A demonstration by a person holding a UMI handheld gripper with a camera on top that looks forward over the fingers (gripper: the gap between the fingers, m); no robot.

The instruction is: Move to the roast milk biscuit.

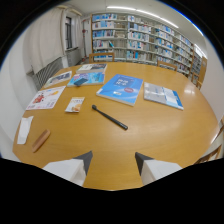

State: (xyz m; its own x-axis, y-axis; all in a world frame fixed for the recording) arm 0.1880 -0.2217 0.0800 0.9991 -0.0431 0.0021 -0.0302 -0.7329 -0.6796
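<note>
Bookshelves (150,37) line the far wall of a reading room, and a large round wooden bench (150,145) fills the view below them. On it lies the biscuit packet (75,104), a small pale wrapper with orange print, well ahead of the tool (113,161) and off toward its left finger's side. Its long axis runs roughly away from the tool, tilted slightly; the print is too small to read. Just beside it, to the right, a single black pen (109,117) lies diagonally. One blue booklet (120,88) sits beyond the pen, with an open magazine (162,95) next to it. Four more leaflets or papers (46,97) lie along the left side (their covers are hard to make out). Near the left rim are one white sachet (24,129) and one orange-brown stick-shaped wrapper (41,140). The tool's two fingers are spread wide with only bare wood between them; their bases are cut off below.
</note>
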